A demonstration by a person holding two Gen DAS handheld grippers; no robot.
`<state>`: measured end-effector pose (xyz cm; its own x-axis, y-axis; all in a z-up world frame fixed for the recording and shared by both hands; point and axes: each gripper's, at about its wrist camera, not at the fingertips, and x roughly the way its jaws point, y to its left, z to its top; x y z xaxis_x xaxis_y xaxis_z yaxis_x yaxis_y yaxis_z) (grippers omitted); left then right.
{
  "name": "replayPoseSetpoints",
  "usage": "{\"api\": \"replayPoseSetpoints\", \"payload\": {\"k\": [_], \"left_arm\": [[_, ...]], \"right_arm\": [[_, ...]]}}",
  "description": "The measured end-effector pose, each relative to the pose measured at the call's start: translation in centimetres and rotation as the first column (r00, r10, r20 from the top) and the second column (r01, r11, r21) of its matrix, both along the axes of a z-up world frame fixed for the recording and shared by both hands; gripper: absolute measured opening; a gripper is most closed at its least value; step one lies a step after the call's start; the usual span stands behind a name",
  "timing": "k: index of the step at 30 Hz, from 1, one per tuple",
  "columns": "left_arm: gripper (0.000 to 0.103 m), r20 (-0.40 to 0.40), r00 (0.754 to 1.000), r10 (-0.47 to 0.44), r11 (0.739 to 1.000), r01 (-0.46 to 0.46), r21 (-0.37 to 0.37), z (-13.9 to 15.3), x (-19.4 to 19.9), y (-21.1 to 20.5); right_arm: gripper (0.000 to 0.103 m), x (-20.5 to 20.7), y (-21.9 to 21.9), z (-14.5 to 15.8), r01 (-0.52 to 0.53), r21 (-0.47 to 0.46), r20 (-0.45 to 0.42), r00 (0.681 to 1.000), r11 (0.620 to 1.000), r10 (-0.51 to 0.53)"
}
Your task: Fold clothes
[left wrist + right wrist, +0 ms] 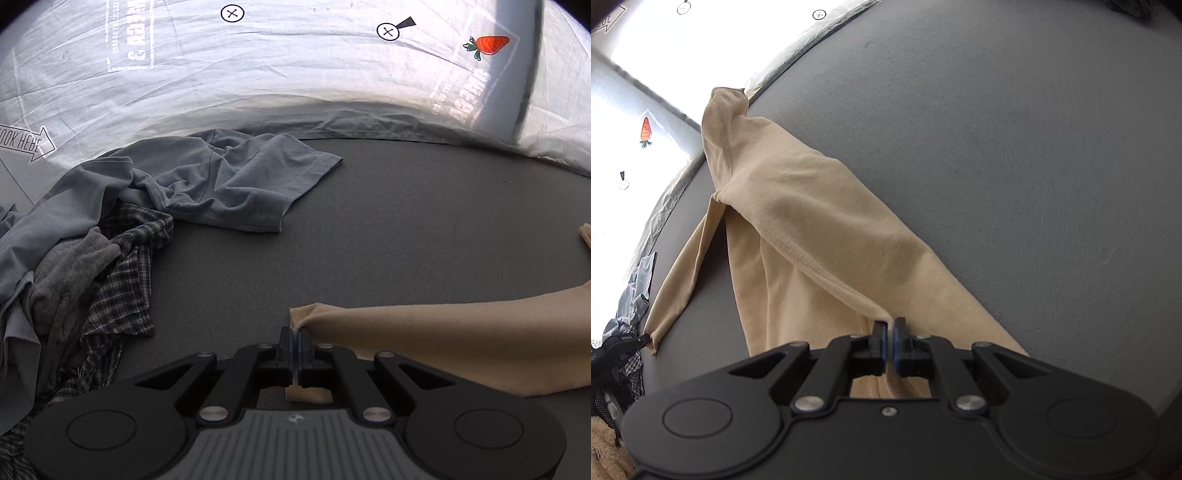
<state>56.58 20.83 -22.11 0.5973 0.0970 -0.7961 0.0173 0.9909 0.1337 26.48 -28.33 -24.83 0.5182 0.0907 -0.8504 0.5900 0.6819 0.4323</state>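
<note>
A beige long-sleeved garment (820,221) lies across the grey table (1015,147), partly folded over itself, one sleeve stretching to the left. My right gripper (890,328) is shut on a hemmed edge of it near the camera. My left gripper (294,338) is shut on another corner of the beige garment (443,343), which runs off to the right. The left gripper also shows in the right wrist view (642,338), pinching the sleeve end.
A pile of clothes sits at the table's left: a blue-grey shirt (229,181), a grey garment (70,269) and a plaid shirt (125,280). A white printed sheet (258,74) with a carrot sticker (489,45) lies beyond the table's far edge.
</note>
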Motion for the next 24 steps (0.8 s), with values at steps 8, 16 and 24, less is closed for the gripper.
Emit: {"api": "replayPoseSetpoints", "payload": {"k": [8,16,24], "left_arm": [[0.003,0.016,0.998,-0.066,0.99,0.064,0.129,-0.9,-0.3,-1.5],[0.003,0.042,0.993,-0.109,0.964,0.096,0.248,-1.7,-1.0,-2.9],[0.001,0.04,0.983,-0.178,0.907,0.148,0.393,-2.8,-1.7,-4.6]], "right_arm": [[0.004,-0.2,-0.1,-0.1,0.004,0.008,-0.004,1.0,1.0,-0.004],[0.004,0.0,-0.2,-0.1,0.025,0.024,-0.003,1.0,0.999,-0.025],[0.004,-0.5,0.0,-0.3,0.049,0.034,0.018,0.999,0.998,-0.05]]}}
